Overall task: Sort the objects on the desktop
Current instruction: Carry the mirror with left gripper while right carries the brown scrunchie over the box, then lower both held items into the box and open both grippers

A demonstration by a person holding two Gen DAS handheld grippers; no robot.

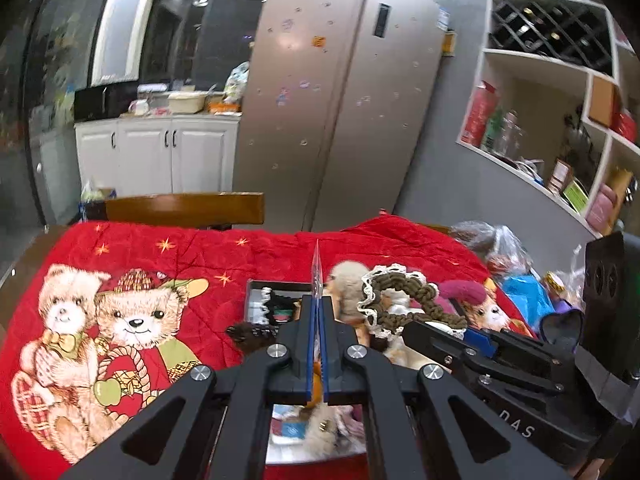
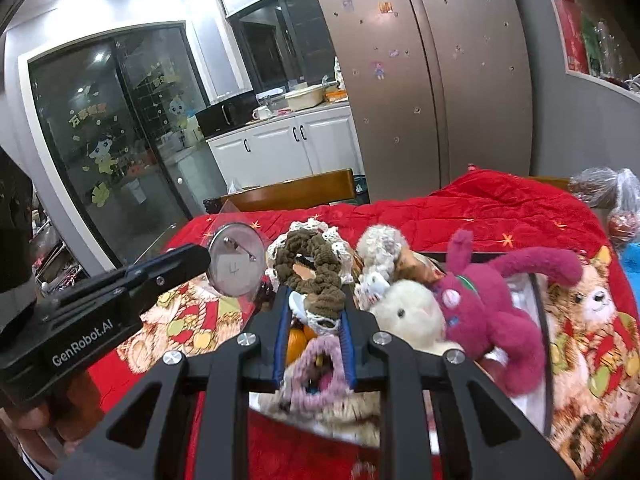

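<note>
My left gripper [image 1: 318, 312] is shut on a thin clear plastic packet [image 1: 317, 268] seen edge-on; the right wrist view shows it as a clear packet holding a round silver badge [image 2: 236, 266]. My right gripper [image 2: 314, 312] is shut on a brown scrunchie with white lace trim [image 2: 312, 264], held above a clear box [image 2: 538, 320] full of plush toys. A magenta plush rabbit [image 2: 488, 304] and a cream plush [image 2: 408, 312] lie in the box. A pink scrunchie [image 2: 320, 372] lies under my right fingers. The brown scrunchie also shows in the left wrist view [image 1: 404, 300].
A red quilt with teddy bear prints [image 1: 120, 312] covers the table. A dark tray [image 1: 276, 300] holding small hair items sits beyond my left gripper. Bags and a black speaker [image 1: 604, 280] crowd the right side. A wooden chair back [image 1: 184, 208] stands behind the table.
</note>
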